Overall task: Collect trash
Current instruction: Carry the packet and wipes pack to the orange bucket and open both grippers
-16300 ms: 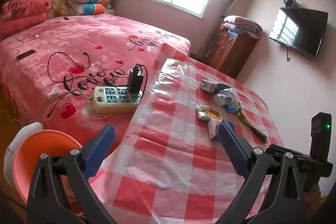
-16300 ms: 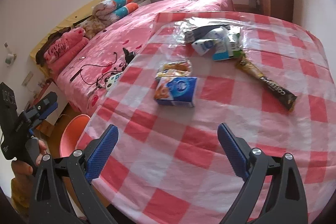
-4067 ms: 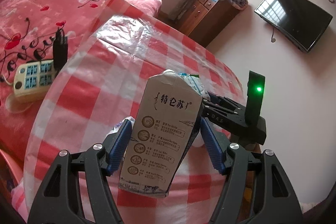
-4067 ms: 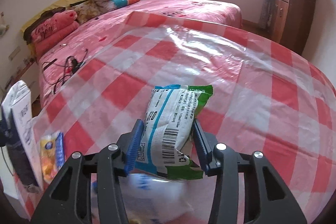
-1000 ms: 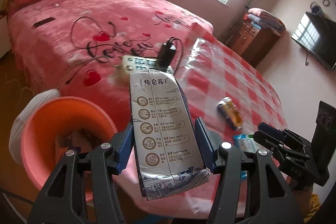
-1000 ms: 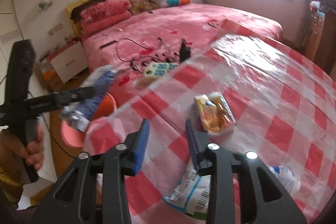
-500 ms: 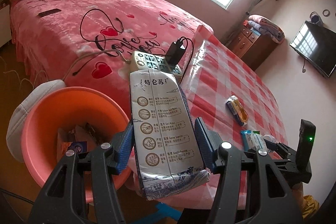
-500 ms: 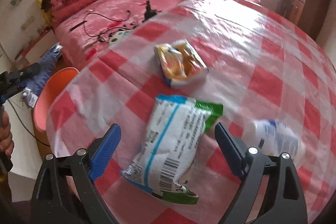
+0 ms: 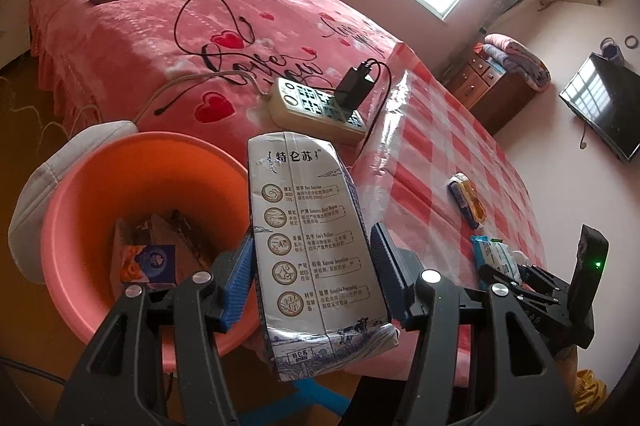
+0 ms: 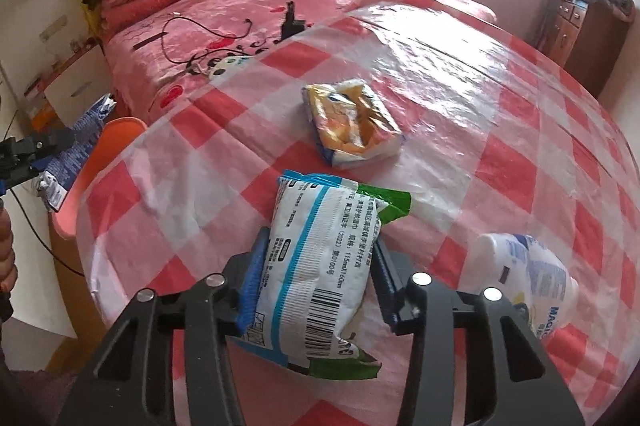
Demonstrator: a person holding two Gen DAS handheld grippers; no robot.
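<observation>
My left gripper [image 9: 310, 266] clamps the milk carton [image 9: 312, 246] upright, with the orange basin [image 9: 132, 178] at ten o'clock of it. My right gripper [image 10: 316, 284] has just been closing and now pinches the white wipes packet [image 10: 320, 262] on the checked table [image 10: 460, 114].

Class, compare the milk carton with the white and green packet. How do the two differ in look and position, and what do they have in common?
The milk carton is a stiff grey box printed with round icons; the packet is a soft white pouch with green ends and a barcode. The carton sits beside the orange basin, off the table; the packet is over the checked tablecloth. The carton is in the left hand-held gripper, the packet in the right hand-held gripper. Both are clamped between blue pads.
</observation>
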